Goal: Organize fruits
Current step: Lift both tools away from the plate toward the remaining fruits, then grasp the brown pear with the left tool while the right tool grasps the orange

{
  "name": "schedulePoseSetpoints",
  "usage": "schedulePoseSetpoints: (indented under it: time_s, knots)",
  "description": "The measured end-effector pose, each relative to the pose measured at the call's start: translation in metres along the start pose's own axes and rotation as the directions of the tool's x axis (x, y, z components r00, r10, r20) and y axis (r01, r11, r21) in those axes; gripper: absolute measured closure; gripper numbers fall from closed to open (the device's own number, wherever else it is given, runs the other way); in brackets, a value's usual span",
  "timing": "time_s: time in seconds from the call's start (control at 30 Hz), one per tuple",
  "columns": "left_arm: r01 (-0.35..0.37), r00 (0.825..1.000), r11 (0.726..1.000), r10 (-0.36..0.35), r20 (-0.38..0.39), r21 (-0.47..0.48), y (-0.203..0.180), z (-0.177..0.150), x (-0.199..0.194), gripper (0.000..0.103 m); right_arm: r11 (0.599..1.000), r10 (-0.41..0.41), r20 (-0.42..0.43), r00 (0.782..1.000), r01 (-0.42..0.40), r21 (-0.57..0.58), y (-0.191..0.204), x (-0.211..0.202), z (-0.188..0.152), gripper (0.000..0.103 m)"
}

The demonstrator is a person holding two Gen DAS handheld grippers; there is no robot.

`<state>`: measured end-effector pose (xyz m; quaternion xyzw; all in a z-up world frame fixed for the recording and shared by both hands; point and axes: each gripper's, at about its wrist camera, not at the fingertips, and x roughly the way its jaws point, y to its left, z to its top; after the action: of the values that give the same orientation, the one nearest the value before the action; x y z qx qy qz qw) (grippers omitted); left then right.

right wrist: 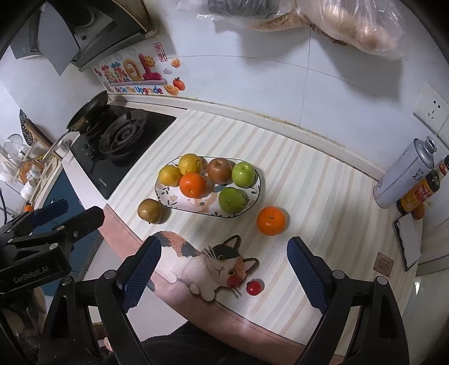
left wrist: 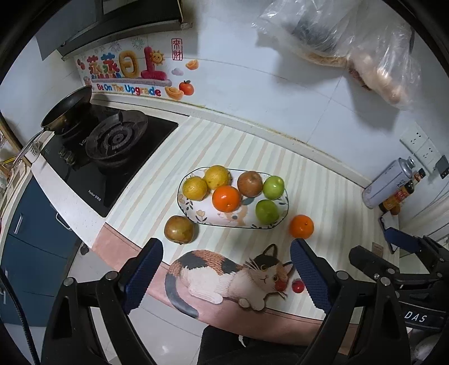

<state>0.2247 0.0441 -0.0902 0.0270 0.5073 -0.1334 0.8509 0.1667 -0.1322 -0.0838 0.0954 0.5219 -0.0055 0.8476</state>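
Plate (left wrist: 196,214) mid-counter on the striped cat mat (left wrist: 322,191) holds 6 fruits: 2 yellow citrus, 1 orange (left wrist: 226,198), 1 brown apple (left wrist: 249,184), 2 green apples. Loose on the mat: 2nd brown apple (left wrist: 179,229) just left of plate, 2nd orange (left wrist: 301,226) just right. Left gripper (left wrist: 226,276) & right gripper (right wrist: 223,273) both above the mat's near edge, jaws wide, nothing between; gas hob (left wrist: 112,148) to the left.

I can't read the small label (right wrist: 383,262) on the worktop's right end; it is too tiny. The plastic bags (right wrist: 322,19) on the wall run off the top edge, their contents blurred. Behind the bottle (right wrist: 418,193), a brown round thing (right wrist: 418,212) is half hidden. The plate (left wrist: 196,209) hides its cat print under fruit.
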Motion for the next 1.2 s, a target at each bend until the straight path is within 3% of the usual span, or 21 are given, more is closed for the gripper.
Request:
schedulePoseSetpoints:
  time_s: [0.37, 0.43, 0.53, 0.67, 0.93, 1.13, 1.2]
  knots:
    - [0.012, 1.000, 0.998, -0.013, -0.023, -0.055, 0.011, 0.000, 0.015, 0.010, 0.996, 0.055, -0.029, 0.998, -0.053, 0.076, -0.016, 0.022, 0.002, 0.009]
    - [-0.010, 0.999, 0.998, 0.007, -0.046, -0.064, 0.019, 0.002, 0.029, 0.000, 0.991, 0.055, -0.035, 0.998, -0.051, 0.120, -0.031, 0.037, 0.005, 0.007]
    - [-0.043, 0.995, 0.995, 0.035, -0.088, -0.090, 0.035, 0.004, 0.054, 0.000, 0.982, 0.030, -0.058, 0.998, -0.019, 0.189, -0.058, 0.066, 0.011, 0.007]
    - [-0.096, 0.982, 0.983, 0.067, -0.177, -0.157, 0.069, 0.005, 0.102, 0.000, 0.957, 0.037, -0.141, 0.989, 0.005, 0.288, -0.094, 0.128, 0.015, 0.007]
    - [-0.138, 0.939, 0.945, 0.030, -0.344, -0.296, 0.125, -0.014, 0.188, 0.000, 0.926, 0.029, -0.285, 0.958, 0.082, 0.370, -0.125, 0.249, 0.009, 0.008]
    - [-0.163, 0.914, 0.937, 0.025, -0.404, -0.308, 0.137, -0.020, 0.226, 0.000, 0.927, 0.016, -0.335, 0.942, 0.111, 0.358, -0.126, 0.292, 0.008, 0.021]
    - [-0.155, 0.914, 0.938, 0.016, -0.406, -0.311, 0.135, -0.018, 0.233, 0.000, 0.931, 0.007, -0.352, 0.936, 0.123, 0.345, -0.124, 0.302, 0.007, 0.031]
